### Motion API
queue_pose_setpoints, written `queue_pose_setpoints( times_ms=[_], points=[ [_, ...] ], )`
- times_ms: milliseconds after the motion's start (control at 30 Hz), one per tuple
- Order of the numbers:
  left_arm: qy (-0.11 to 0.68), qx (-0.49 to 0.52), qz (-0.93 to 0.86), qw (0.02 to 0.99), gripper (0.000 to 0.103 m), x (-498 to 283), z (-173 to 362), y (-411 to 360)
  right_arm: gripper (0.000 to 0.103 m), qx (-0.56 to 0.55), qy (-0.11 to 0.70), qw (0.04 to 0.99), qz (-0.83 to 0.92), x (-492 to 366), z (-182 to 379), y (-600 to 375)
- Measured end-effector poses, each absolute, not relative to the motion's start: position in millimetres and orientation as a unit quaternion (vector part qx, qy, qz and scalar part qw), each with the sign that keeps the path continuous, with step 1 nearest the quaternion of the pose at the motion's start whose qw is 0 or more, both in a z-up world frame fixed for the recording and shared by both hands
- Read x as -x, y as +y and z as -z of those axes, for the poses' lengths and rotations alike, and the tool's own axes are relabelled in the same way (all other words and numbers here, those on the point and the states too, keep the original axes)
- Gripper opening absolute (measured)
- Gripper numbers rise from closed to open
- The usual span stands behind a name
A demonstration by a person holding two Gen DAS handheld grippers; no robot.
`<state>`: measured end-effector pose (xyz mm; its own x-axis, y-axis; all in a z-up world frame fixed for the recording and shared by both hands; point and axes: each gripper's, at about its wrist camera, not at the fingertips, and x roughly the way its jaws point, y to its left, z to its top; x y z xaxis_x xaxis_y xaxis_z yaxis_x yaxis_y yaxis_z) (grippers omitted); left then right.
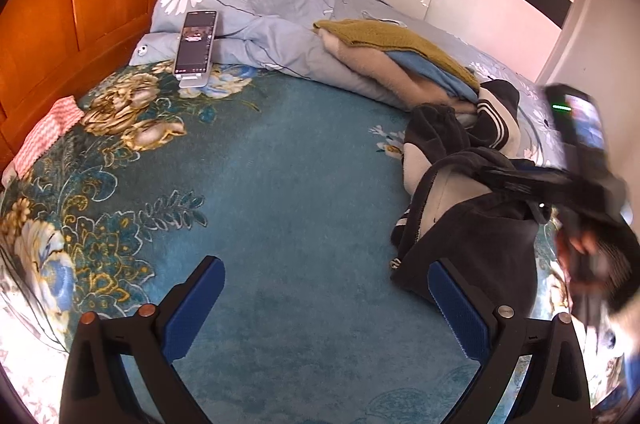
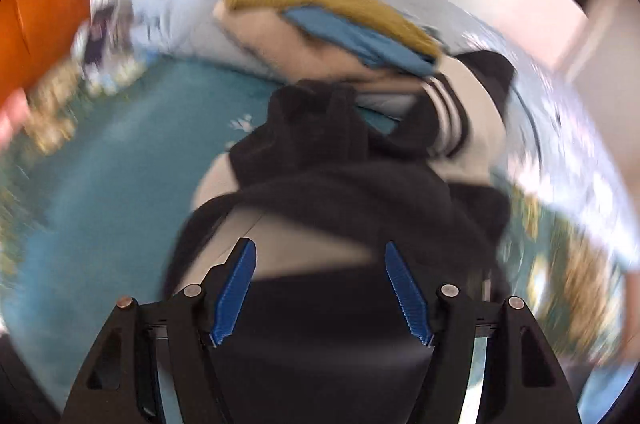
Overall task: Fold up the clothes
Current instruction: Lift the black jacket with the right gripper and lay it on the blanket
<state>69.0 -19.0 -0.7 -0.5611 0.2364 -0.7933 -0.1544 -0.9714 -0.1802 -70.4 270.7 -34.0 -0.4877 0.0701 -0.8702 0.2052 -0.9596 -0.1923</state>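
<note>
Clothes, chiefly the dark fleece jacket (image 2: 340,184) heaped just ahead of your right gripper (image 2: 320,288), whose jaws gape empty, look soft, light and floppy, so pinch a hem, left gripper (image 1: 324,308) likewise wide and empty.

The left gripper (image 1: 326,288) is hovering over the teal floral blanket (image 1: 280,184) with its jaws standing wide apart and nothing lying between the blue pads (image 1: 192,308). To the right of the blanket's bare middle, a crumpled black-and-white jacket (image 1: 468,224) is lying in a heap. The right gripper (image 1: 484,178), blurred, is reaching onto the jacket's top from the right edge; how its jaws are standing cannot be told. Behind the jacket, a stack of folded clothes (image 1: 400,56) is resting on a pale blue flowered quilt (image 1: 272,8). Left of that stack, a phone (image 1: 195,44) is leaning upright on a stand against the quilt, at the blanket's far edge.
</note>
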Motion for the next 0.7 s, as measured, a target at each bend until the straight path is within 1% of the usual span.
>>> queue_pose_setpoints(
  times_ms=[100, 167, 200, 367, 433, 633, 700],
  points=[
    [-0.056, 0.464, -0.875, 0.124, 0.103, -64.8, 6.5, -11.4, 0.069, -0.528, 0.210, 0.022, 0.823, 100.4, 63.0, 266.9],
    [-0.071, 0.477, -0.865, 0.137, 0.103, -58.9, 12.0, -4.3, 0.068, -0.538, 0.224, 0.001, 0.812, 99.4, 70.7, 284.5],
    [-0.079, 0.485, -0.859, 0.145, 0.103, -55.0, 15.8, 0.2, 0.068, -0.536, 0.218, -0.008, 0.816, 100.4, 69.5, 297.4],
    [-0.101, 0.522, -0.831, 0.164, 0.103, -34.7, 40.8, 29.4, 0.069, -0.535, 0.173, -0.063, 0.824, 102.2, 64.5, 363.8],
    [-0.116, 0.540, -0.817, 0.166, 0.103, -27.3, 53.4, 38.9, 0.069, -0.545, 0.170, -0.105, 0.814, 101.9, 69.2, 394.2],
    [-0.158, 0.597, -0.772, 0.152, 0.102, -15.3, 93.7, 59.3, 0.069, -0.582, 0.023, -0.096, 0.807, 101.0, 78.2, 461.0],
    [-0.166, 0.606, -0.762, 0.155, 0.102, -13.8, 99.0, 63.8, 0.069, -0.586, -0.003, -0.090, 0.805, 106.1, 82.8, 465.6]
  ],
)
